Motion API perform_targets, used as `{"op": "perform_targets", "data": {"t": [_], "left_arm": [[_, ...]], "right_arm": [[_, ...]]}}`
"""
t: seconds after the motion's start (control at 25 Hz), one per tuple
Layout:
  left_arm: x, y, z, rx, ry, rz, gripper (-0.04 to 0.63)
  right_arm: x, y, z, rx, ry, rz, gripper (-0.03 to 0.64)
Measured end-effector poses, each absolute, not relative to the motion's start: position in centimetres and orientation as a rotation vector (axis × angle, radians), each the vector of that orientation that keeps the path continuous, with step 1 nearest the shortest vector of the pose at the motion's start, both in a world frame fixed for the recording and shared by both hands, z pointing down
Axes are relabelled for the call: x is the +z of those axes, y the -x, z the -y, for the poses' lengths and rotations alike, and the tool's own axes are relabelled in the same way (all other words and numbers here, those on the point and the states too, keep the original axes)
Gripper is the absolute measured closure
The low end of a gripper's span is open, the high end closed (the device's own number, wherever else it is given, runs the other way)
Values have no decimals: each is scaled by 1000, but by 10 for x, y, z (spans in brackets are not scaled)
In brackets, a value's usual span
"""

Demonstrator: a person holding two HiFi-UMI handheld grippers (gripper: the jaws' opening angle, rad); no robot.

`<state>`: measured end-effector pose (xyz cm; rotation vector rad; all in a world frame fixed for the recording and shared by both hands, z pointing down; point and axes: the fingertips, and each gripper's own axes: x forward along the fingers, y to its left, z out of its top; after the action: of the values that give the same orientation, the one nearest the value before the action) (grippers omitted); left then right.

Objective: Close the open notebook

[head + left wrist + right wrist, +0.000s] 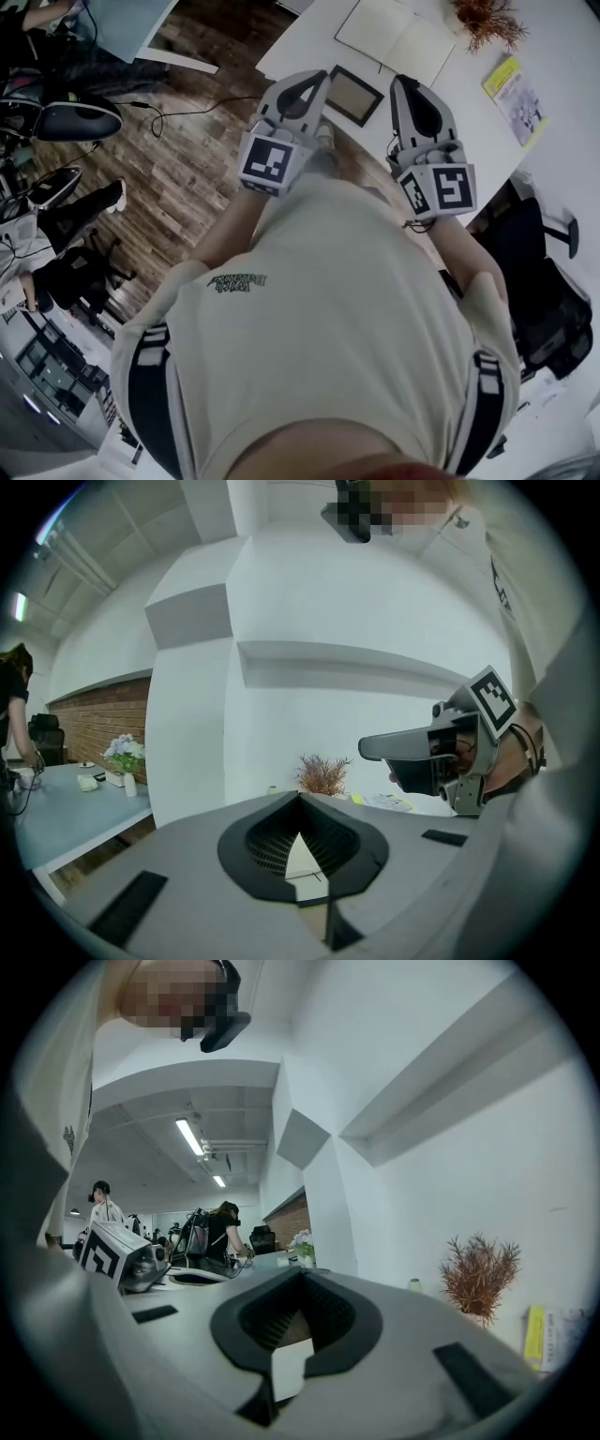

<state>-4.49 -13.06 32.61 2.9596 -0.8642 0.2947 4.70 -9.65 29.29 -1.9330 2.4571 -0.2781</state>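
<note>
The open notebook (396, 39) lies flat on the white table (309, 37), its blank cream pages facing up, at the top of the head view. Both grippers are held in front of the person's chest, short of the table's near edge, and point at the table. My left gripper (317, 79) (300, 797) has its jaws together with nothing between them. My right gripper (405, 84) (300, 1271) is likewise shut and empty. Each one shows in the other's gripper view: the right gripper (441, 757) and the left gripper (122, 1255). Neither touches the notebook.
A dark framed board (354, 95) lies on the table between the grippers and the notebook. A dried reddish plant (487, 19) and a yellow booklet (513, 89) sit at the right. A black office chair (548, 281) stands at the right, with wooden floor and people at desks on the left.
</note>
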Motion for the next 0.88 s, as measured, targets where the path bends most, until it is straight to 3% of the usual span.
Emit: {"op": "perform_targets", "data": {"t": [0.88], "left_arm": [[315,18,191,233,-2972,765,584]], "right_arm": [[296,-71,157,-298,2060,-2387,614]]}}
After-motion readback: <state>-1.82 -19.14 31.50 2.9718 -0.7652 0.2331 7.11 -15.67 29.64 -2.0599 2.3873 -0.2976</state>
